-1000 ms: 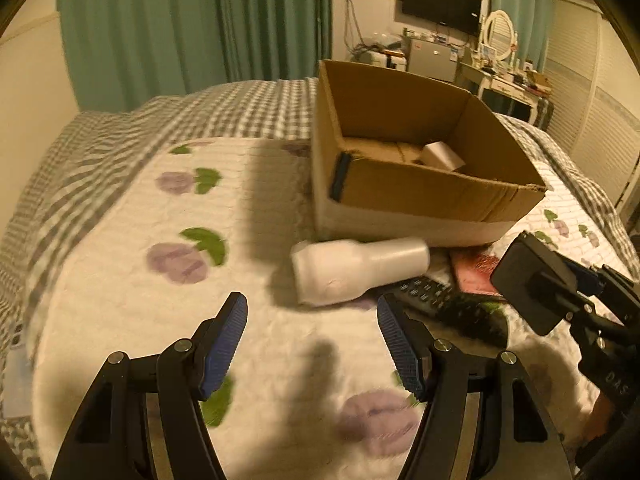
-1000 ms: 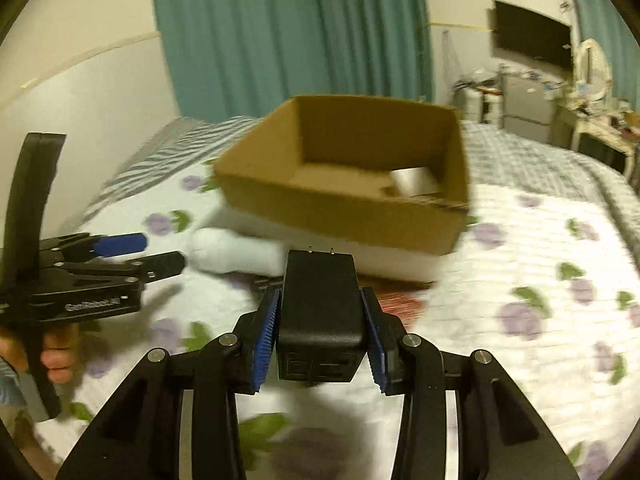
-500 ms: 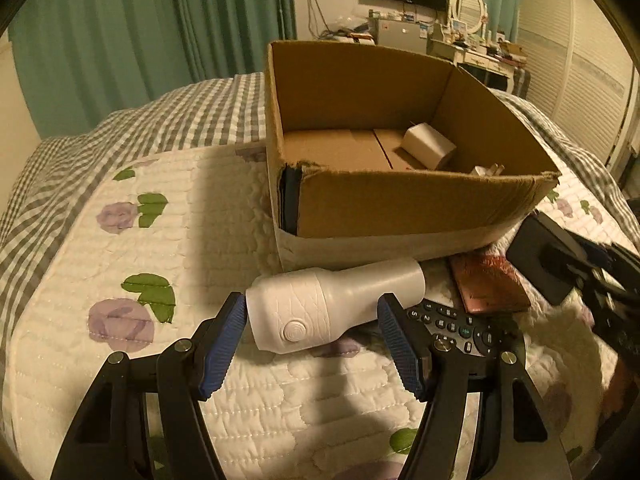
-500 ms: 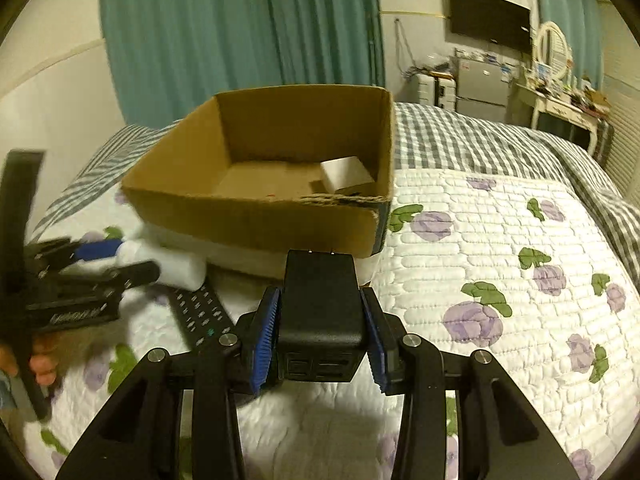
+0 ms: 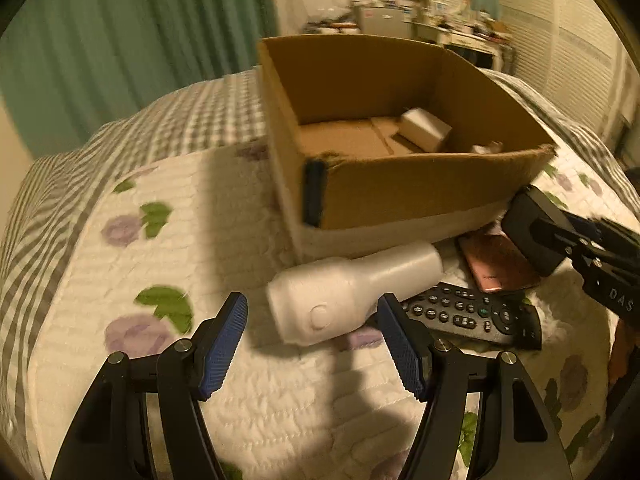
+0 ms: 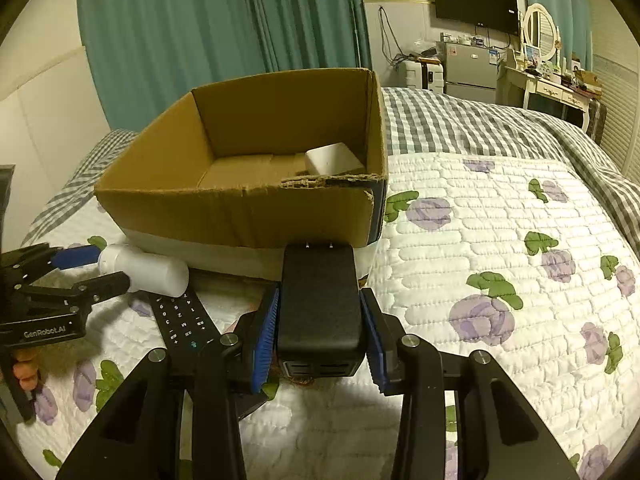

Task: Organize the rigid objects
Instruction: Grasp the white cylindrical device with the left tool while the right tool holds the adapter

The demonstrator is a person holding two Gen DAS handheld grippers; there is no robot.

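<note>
**Bed lot: box, bottle, remote, adapter**

While its jaws stand wide apart, the left gripper (image 5: 312, 332) hovers at the base of a white bottle (image 5: 352, 292) lying on the quilted bed (image 5: 120, 264). Next: black remote (image 5: 472, 316), pink phone (image 5: 496, 264), cardboard box (image 5: 400, 196) holding a small white box (image 5: 426, 128). Right gripper (image 6: 320, 340): jaws clamped on black adapter (image 6: 318, 304), just before the box.

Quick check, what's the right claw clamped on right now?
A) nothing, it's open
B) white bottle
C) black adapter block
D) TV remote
C: in the right wrist view the right claw has both blue pads pressed against the black adapter block, while the white bottle and the remote lie on the quilt.
</note>
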